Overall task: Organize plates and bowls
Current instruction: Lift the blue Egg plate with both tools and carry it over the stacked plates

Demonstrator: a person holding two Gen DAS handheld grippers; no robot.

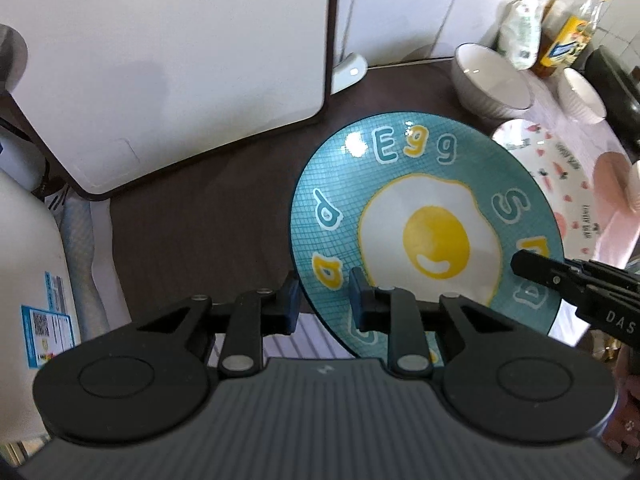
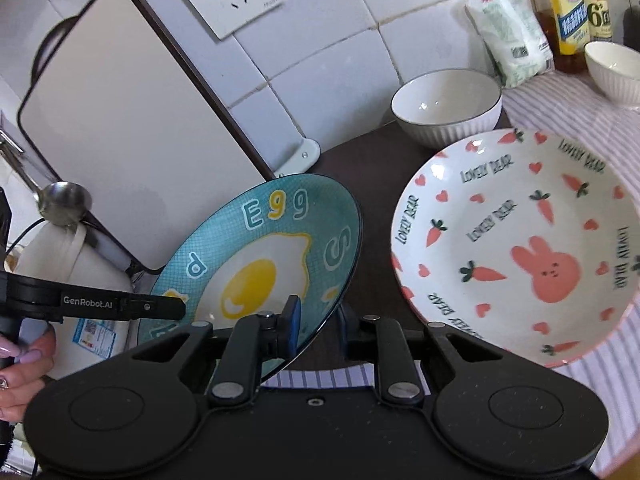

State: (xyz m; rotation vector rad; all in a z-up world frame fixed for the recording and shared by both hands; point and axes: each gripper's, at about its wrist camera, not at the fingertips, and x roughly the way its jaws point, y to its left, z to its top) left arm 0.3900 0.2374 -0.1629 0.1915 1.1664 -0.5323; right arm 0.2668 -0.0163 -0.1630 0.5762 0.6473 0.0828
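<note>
I am holding the glossy teal plate [image 1: 424, 216] tilted above the dark countertop [image 1: 200, 208], both tools on its rim. My left gripper [image 1: 324, 300] is pinching the near-left edge, one blue-padded finger under the rim and one on the glazed face. My right gripper [image 2: 318, 326] is clamping the opposite edge the same way, one pad on top and the other beneath. The plate is round and shallow, with a fine grid pattern, a fried egg painted in the middle and chunky letters spelling "Egg" around the border.

Just beside it, a second plate [image 2: 520, 240] is lying flat on a purple-striped cloth [image 2: 568, 108]; it is white, deeper, and dotted with carrots, hearts and a pink rabbit. I am counting two plates and two bowls. The larger bowl [image 2: 446, 108] is white with a ribbed outside and a thin dark rim, sitting near the tiled wall [image 2: 320, 60]; the smaller ribbed bowl [image 2: 614, 72] is standing farther right. A smooth white cutting board [image 2: 120, 120] with a brown edge is leaning against the wall.
</note>
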